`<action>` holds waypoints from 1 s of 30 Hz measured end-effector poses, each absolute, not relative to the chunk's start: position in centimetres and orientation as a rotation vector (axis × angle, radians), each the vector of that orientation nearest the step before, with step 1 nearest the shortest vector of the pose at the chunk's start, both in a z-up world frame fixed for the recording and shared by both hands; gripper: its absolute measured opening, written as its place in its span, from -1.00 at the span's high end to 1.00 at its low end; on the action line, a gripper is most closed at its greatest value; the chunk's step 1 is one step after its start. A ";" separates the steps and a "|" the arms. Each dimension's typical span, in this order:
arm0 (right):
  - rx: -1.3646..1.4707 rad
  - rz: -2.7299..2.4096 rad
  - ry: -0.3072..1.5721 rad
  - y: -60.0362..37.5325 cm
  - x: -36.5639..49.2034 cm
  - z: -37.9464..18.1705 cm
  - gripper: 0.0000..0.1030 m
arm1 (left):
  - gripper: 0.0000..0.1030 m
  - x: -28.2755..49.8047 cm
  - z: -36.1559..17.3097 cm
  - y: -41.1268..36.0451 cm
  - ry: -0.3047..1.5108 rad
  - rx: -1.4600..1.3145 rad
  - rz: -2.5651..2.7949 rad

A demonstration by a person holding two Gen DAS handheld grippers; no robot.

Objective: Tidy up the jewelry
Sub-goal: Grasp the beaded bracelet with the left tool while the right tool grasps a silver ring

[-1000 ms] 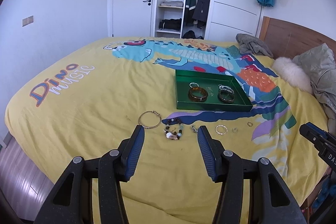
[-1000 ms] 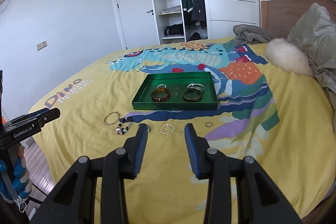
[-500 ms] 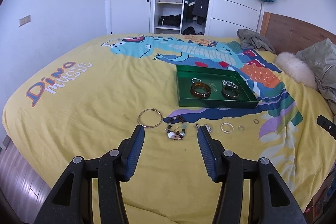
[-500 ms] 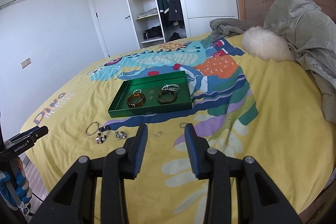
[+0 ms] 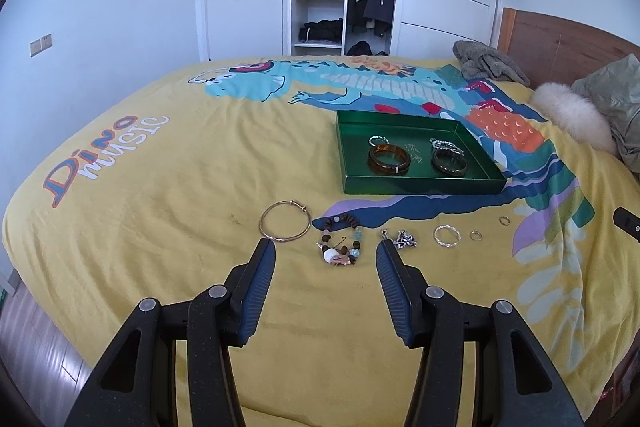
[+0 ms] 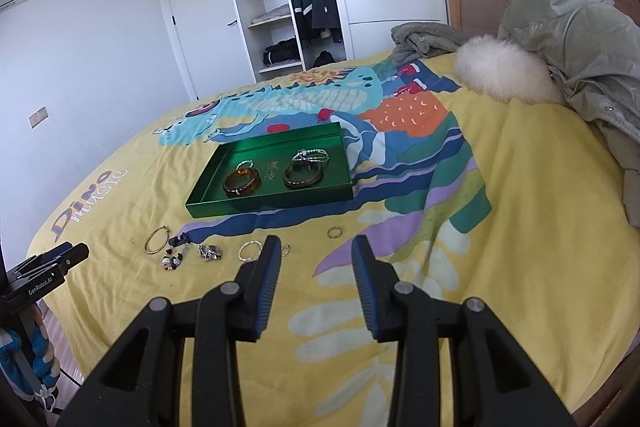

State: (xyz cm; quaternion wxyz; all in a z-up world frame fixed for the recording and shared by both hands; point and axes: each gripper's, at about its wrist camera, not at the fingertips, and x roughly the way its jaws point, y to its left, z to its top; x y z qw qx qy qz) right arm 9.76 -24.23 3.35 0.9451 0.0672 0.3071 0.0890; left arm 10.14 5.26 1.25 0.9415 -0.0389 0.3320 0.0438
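Observation:
A green tray (image 5: pixel 420 185) (image 6: pixel 264 205) lies on the yellow bedspread and holds an amber bangle (image 5: pixel 389 159), a dark bangle (image 5: pixel 449 161) and small silver pieces. In front of it, in a row: a thin gold bangle (image 5: pixel 285 221), a beaded bracelet (image 5: pixel 340 247), a silver clump (image 5: pixel 402 239), a twisted silver ring (image 5: pixel 447 235) and two small rings (image 5: pixel 475 235) (image 6: pixel 334 231). My left gripper (image 5: pixel 326 261) hovers open just short of the beaded bracelet, holding nothing. My right gripper (image 6: pixel 314 255) is open and empty just short of the small ring.
A grey-green jacket (image 6: pixel 580 39) with a white fur trim (image 6: pixel 500 67) and a grey cloth (image 5: pixel 488 67) lie by the wooden headboard. An open wardrobe and a white door stand beyond the bed. The bed's near edge drops to a wooden floor (image 5: pixel 36 347).
Both grippers have come lower and closer to the row of jewelry. The right view has swung to the right, so the tray and the row now sit left of its fingers. Jaw widths are unchanged.

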 end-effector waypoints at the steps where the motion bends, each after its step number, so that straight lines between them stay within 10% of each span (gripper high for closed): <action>1: 0.135 0.182 0.627 -24.2 9.9 3.2 0.32 | -0.01 10.3 1.1 5.4 0.679 -0.080 0.089; 30: 0.047 0.392 0.817 -18.8 20.2 -6.6 0.32 | 0.20 21.6 -9.1 4.6 0.882 -0.053 -0.142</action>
